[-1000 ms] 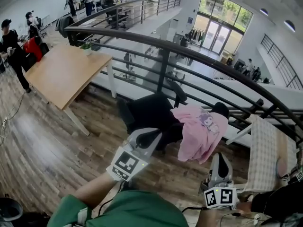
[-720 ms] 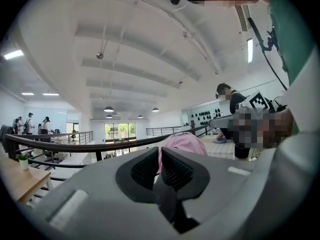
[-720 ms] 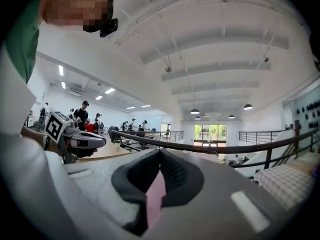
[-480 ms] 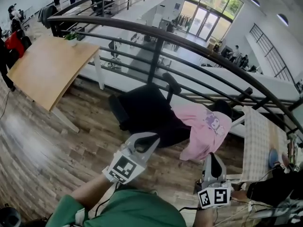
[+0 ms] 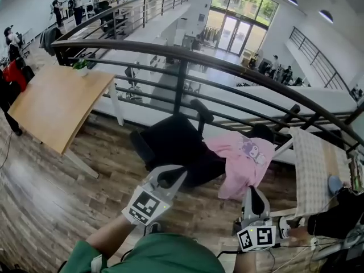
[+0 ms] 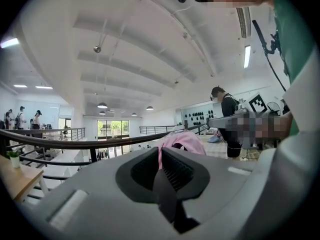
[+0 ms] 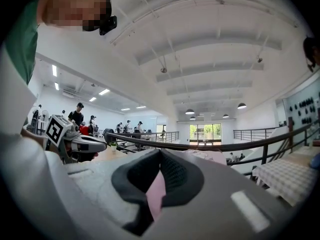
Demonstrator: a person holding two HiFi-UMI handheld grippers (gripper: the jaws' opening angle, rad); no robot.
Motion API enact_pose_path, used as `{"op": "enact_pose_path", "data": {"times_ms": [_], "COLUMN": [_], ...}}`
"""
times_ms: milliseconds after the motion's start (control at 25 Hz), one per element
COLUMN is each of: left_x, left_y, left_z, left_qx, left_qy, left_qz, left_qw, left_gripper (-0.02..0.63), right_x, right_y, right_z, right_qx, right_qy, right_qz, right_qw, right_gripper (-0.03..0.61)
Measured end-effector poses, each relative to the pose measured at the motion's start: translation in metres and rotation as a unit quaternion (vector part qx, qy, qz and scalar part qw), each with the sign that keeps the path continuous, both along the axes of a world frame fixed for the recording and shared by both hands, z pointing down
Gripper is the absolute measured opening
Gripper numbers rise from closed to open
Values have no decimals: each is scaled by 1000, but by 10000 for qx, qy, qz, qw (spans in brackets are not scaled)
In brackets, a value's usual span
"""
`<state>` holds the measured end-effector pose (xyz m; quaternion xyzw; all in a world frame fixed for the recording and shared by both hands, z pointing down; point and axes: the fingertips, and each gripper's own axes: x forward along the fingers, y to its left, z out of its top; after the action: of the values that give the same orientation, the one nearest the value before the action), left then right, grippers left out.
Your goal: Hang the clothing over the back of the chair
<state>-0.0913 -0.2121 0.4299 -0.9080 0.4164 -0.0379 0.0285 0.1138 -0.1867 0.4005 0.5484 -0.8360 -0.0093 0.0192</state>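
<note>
Left tool (image 5: 172,174): jaws together, nothing between them. It is held low in front of the body and points toward the chair seat, apart from the cloth. Its own view shows only a dark slit at the tips, with the pink cloth beyond them.

Right tool (image 5: 255,193): jaws closed at the tips. Its own view shows a strip of pink in the gap between the pads, so I read it as pinched on the near hem of the pink clothing (image 5: 242,158). From the head view, the tip sits just at the garment's lower edge.

The clothing lies at the right end of the black chair (image 5: 170,141), spread over what looks like the chair's back. Its printed side faces up and its near edge hangs toward the floor. A dark rounded part of the chair shows just past its far edge. The seat and 1 armrest stand clear to the left.

Further out, a dark railing (image 5: 187,58) runs behind the chair. A wooden worktop (image 5: 54,98) is far left and a checked-cloth worktop (image 5: 311,164) is right, neither touching the chair.

Step in hand, as I judge it: the drape is nearly done, with the garment across the back and 1 hem in the right tool.

Next move likely calls for:
- opening the right tool without tugging the cloth off the back;
- drawing it back toward the body;
- checking that both sides hang evenly enough to hold.
</note>
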Motion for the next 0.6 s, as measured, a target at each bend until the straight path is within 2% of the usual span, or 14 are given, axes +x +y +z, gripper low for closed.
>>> {"op": "enact_pose_path", "data": {"times_ms": [600], "left_x": [21], "left_y": [7], "left_z": [-33], "left_qx": [294], "left_qy": [-126], "left_qz": [-30], "left_qw": [9995], "left_gripper": [26], "right_x": [26], "right_y": [10], "right_z": [-23], "right_qx": [417], "right_qy": [-274], "right_qz": [32], "right_qw": [9987], "right_gripper": [3]}}
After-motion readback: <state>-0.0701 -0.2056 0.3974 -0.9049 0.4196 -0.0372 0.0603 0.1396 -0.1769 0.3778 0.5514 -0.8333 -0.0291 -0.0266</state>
